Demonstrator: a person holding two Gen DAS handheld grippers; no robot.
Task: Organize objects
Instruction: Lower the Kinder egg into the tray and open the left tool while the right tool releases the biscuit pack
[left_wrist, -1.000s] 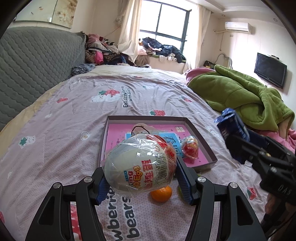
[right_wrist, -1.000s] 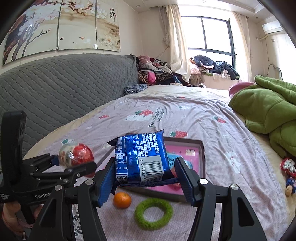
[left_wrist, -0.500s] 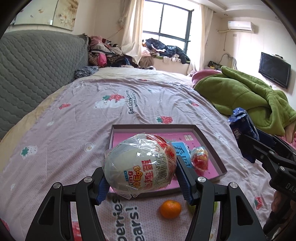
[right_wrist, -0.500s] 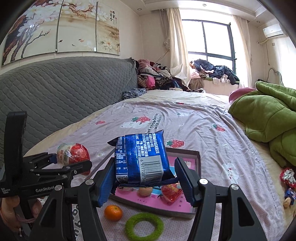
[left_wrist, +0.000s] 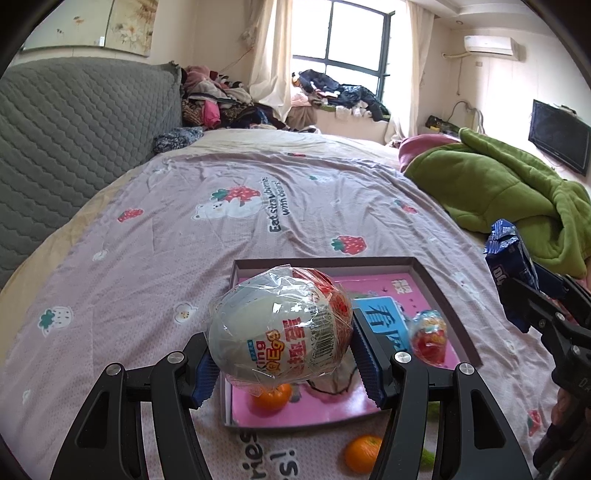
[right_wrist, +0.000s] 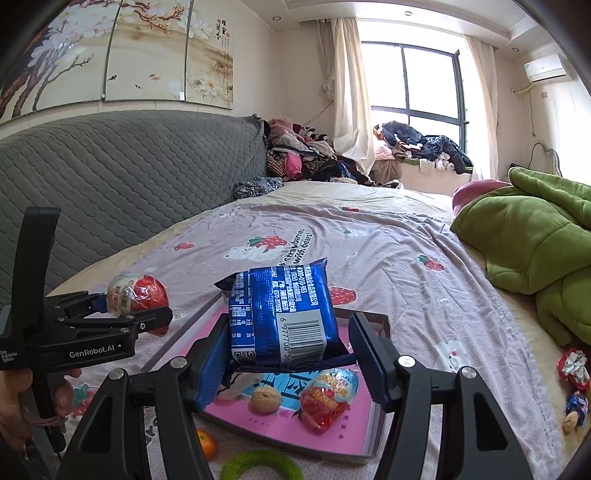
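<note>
A: Count for me, item by item.

B: Two grippers. My left gripper (left_wrist: 282, 363) is clamped on one large wrapped egg (left_wrist: 279, 326), both pads against its sides, held in the air over the near left part of the tray. My right gripper (right_wrist: 286, 354) grips one blue snack packet (right_wrist: 284, 314), upright, barcode toward the camera, also held above the tray.

A: Trays?

B: One shallow tray (right_wrist: 380, 323) with a pink floor, lying on the bedspread (left_wrist: 184, 229).

A: Contents?

B: From the left camera: one small wrapped egg (left_wrist: 428, 334) at the right side, one orange (left_wrist: 271, 397) at the near edge, partly hidden under the big egg. From the right camera I also count one walnut (right_wrist: 264, 398), just left of the small egg.

A: Outside the tray?

B: One second orange (left_wrist: 362, 452) on the bedspread in front of the tray, and one green ring (right_wrist: 260, 465) beside it, cut off by the frame. One green blanket (right_wrist: 532, 236) is heaped on the right. A few small wrapped sweets (right_wrist: 572, 365) lie at the far right; I cannot count them exactly.
</note>
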